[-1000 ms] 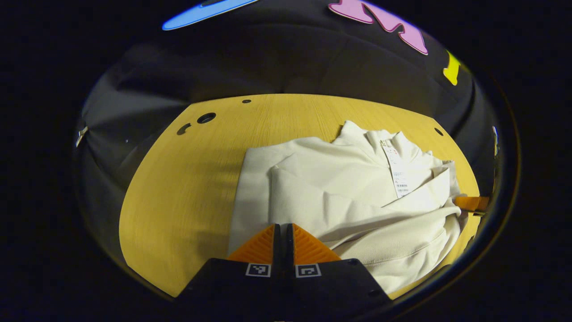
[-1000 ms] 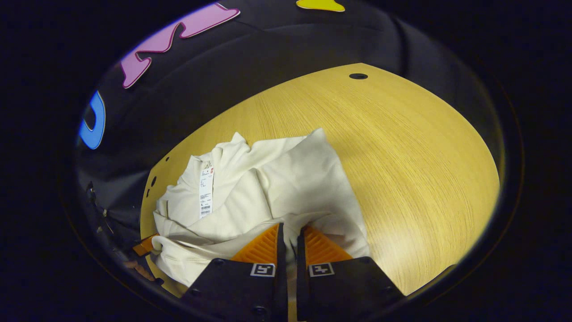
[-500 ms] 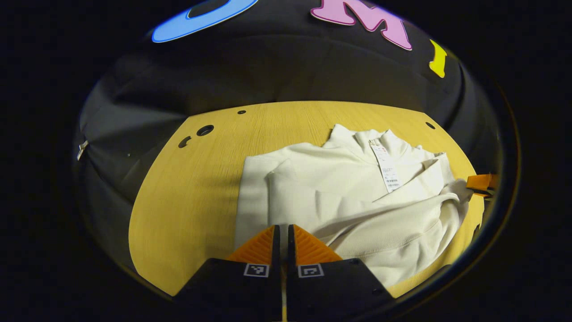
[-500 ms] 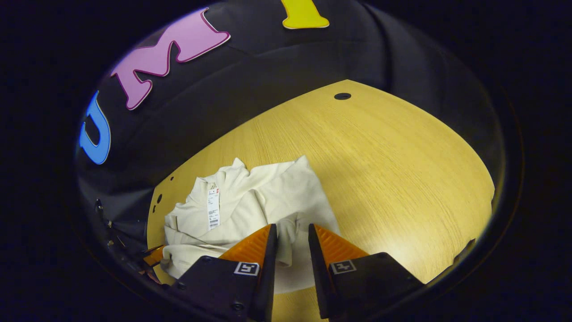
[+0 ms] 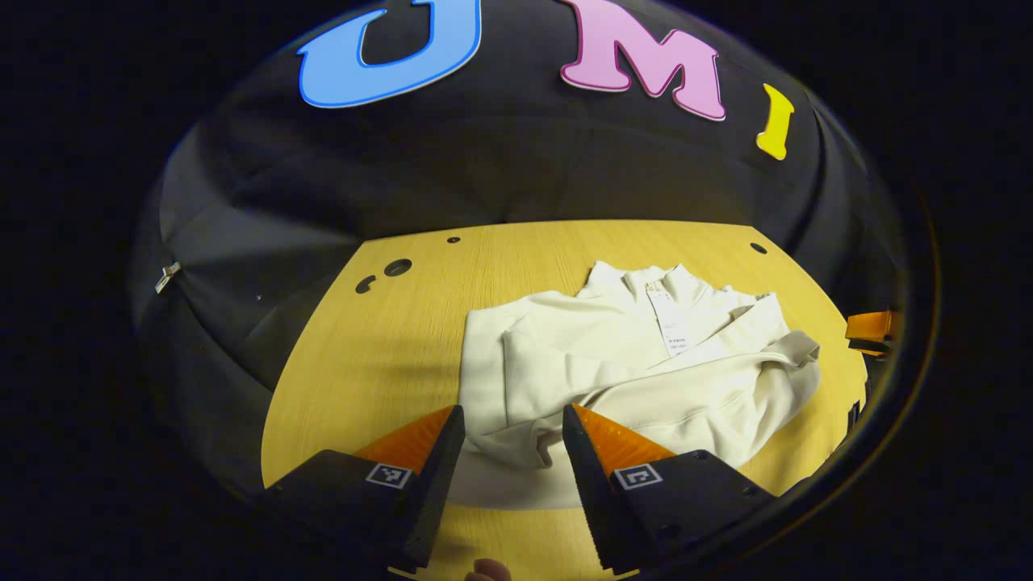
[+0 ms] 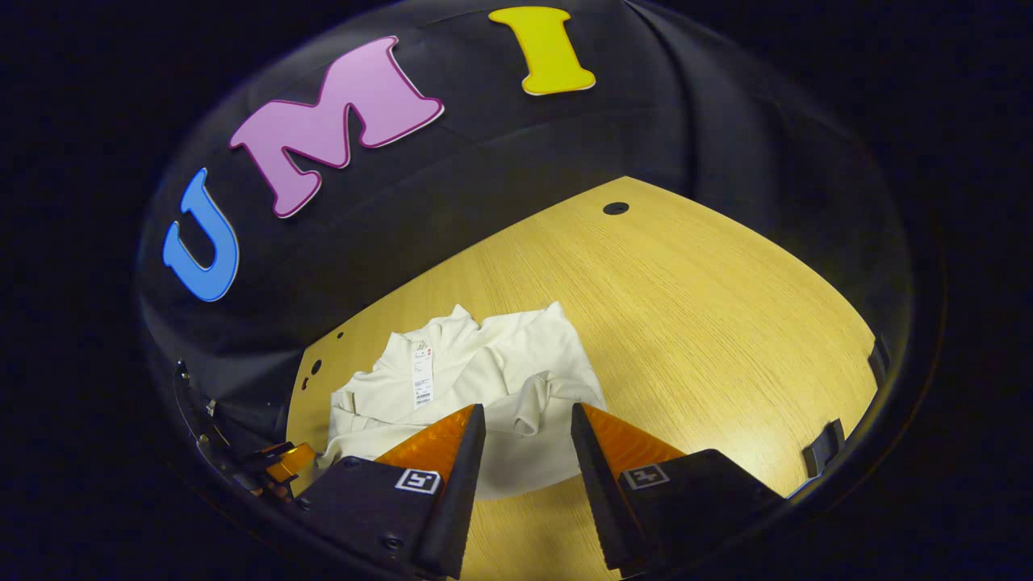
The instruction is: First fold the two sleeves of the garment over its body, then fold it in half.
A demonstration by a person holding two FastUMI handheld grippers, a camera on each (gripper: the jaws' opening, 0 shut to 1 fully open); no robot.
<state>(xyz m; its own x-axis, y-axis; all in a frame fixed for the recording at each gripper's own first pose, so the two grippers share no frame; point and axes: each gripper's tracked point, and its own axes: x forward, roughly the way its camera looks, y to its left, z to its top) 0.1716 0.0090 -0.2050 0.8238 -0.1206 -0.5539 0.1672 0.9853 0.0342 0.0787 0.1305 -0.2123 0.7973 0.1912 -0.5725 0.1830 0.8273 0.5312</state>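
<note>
A cream garment (image 5: 629,371) lies folded in a compact bundle on the yellow wooden table (image 5: 379,355), its collar and a white paper tag (image 5: 668,323) at the far side. My left gripper (image 5: 510,420) stands open just short of the bundle's near edge, nothing between its fingers. In the right gripper view the same garment (image 6: 476,395) lies ahead, tag (image 6: 420,378) up, a rumpled fold in front. My right gripper (image 6: 528,420) is open too, hovering over the near edge without holding cloth. The other gripper shows at the edge of each view (image 5: 870,329) (image 6: 284,465).
The table has small round holes (image 5: 397,267) near its far left corner and one (image 6: 616,208) at the far right. Black cloth walls close in behind the table. A fingertip (image 5: 488,570) peeks in at the bottom of the left gripper view.
Both grippers opened, let go of the garment's edge and drew back and up. The right one began opening half a second ago, the left one after that. The garment now lies folded over.
</note>
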